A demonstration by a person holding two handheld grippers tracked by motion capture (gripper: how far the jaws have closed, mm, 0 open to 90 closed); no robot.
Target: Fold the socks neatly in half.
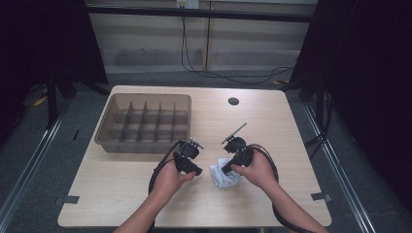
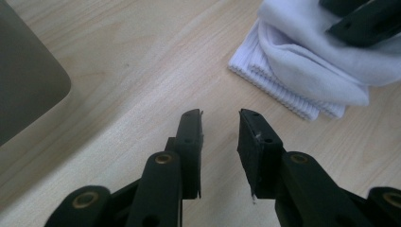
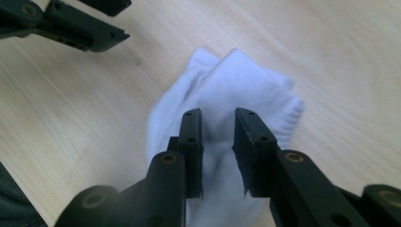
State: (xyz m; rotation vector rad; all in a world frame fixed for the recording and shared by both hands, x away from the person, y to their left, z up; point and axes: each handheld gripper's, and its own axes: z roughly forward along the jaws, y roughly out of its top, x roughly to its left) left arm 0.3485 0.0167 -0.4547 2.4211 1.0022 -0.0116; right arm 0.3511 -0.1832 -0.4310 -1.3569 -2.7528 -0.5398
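While the divided tray (image 1: 144, 122) at ten o'clock on the table (image 1: 272, 121) holds nothing, the folded white sock (image 1: 224, 176) lies at five o'clock, not yet stowed. Right gripper (image 3: 217, 118) pinches its fabric; left gripper (image 2: 220, 124) waits nearby, narrowly parted, holding nothing.

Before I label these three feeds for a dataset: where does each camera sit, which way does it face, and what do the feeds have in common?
High view: above the person's side, facing forward and down on the table; shows tray, both forearms, left gripper, right gripper.
Left gripper view: rides the left gripper, looking along its jaws at bare table; the gap is empty.
Right gripper view: rides the right gripper, looking down at the sock, which bulges between its jaws.
Shared: sock and table appear in all three.
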